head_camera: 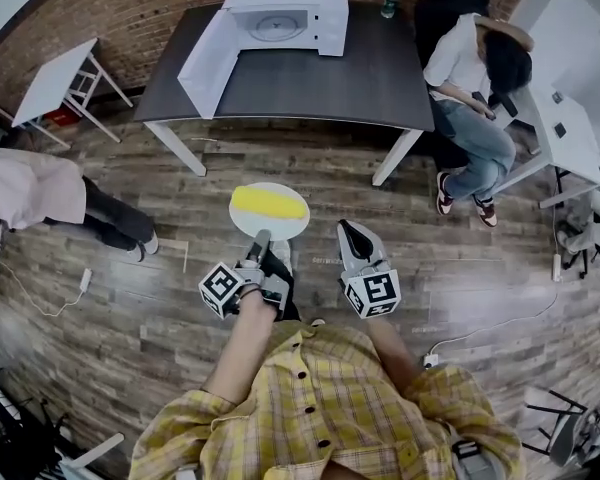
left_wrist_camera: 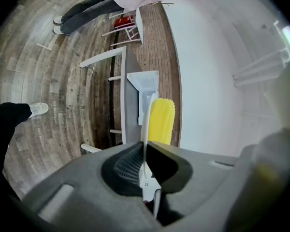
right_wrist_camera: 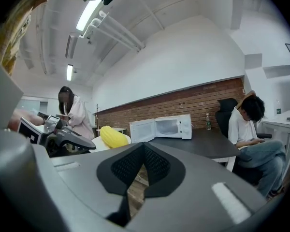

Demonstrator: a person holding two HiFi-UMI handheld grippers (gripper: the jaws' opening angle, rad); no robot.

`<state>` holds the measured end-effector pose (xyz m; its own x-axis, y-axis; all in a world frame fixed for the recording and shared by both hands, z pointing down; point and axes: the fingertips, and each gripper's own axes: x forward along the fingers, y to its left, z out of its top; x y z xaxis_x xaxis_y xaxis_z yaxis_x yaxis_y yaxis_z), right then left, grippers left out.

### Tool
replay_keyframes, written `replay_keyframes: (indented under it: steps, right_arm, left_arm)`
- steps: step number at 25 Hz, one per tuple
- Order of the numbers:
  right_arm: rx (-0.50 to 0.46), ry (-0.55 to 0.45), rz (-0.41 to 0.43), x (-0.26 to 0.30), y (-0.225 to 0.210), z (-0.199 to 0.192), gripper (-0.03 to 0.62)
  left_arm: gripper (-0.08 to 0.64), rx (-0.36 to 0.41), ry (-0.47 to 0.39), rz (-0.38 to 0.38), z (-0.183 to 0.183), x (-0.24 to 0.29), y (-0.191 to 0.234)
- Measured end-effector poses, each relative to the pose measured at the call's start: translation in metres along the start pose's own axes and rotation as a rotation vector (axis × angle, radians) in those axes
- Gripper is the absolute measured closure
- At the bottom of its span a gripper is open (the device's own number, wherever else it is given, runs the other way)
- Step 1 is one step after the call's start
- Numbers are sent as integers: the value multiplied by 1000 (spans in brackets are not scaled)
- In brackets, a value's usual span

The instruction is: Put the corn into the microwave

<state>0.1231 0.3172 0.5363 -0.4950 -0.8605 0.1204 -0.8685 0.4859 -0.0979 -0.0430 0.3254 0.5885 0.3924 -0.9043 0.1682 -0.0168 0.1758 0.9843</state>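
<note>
A yellow corn cob lies on a round white plate held over the wooden floor. My left gripper is shut on the plate's near rim; in the left gripper view the plate stands edge-on between the pads with the corn beyond. My right gripper hovers just right of the plate, shut and holding nothing. The white microwave sits at the back of a dark table, its door swung open to the left. The right gripper view shows the corn and microwave ahead.
A person sits on a chair at the table's right end, feet stretched toward the floor space. A bottle stands beside the microwave. A small white table is at far left, another person at the left, white desks at the right.
</note>
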Motion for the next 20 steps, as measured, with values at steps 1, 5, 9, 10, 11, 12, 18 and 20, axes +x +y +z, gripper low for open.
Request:
replay_keyframes:
  steps: [1, 5, 9, 10, 11, 12, 18, 20]
  right_arm:
    - [0, -3, -5, 10, -5, 3, 589]
    - [8, -13, -13, 54, -19, 16, 589]
    - [23, -30, -12, 103, -31, 38, 589]
    - [23, -33, -14, 116, -33, 43, 589]
    - [20, -35, -15, 130, -34, 47, 589]
    - [15, -36, -18, 143, -36, 51, 589]
    - [16, -46, -34, 219, -50, 73, 589]
    - [15, -49, -41, 242, -55, 78, 589]
  left_arm:
    - [541, 8, 2, 5, 7, 9, 0]
    - [541, 21, 15, -4, 34, 47, -13]
    - [541, 30, 28, 11, 65, 85, -28]
    - [541, 27, 32, 8, 73, 95, -33]
    - [541, 23, 35, 1, 81, 105, -38]
    - [541, 22, 39, -3, 90, 115, -43]
    - [541, 32, 59, 1, 140, 173, -64]
    - [541, 41, 65, 8, 156, 191, -70]
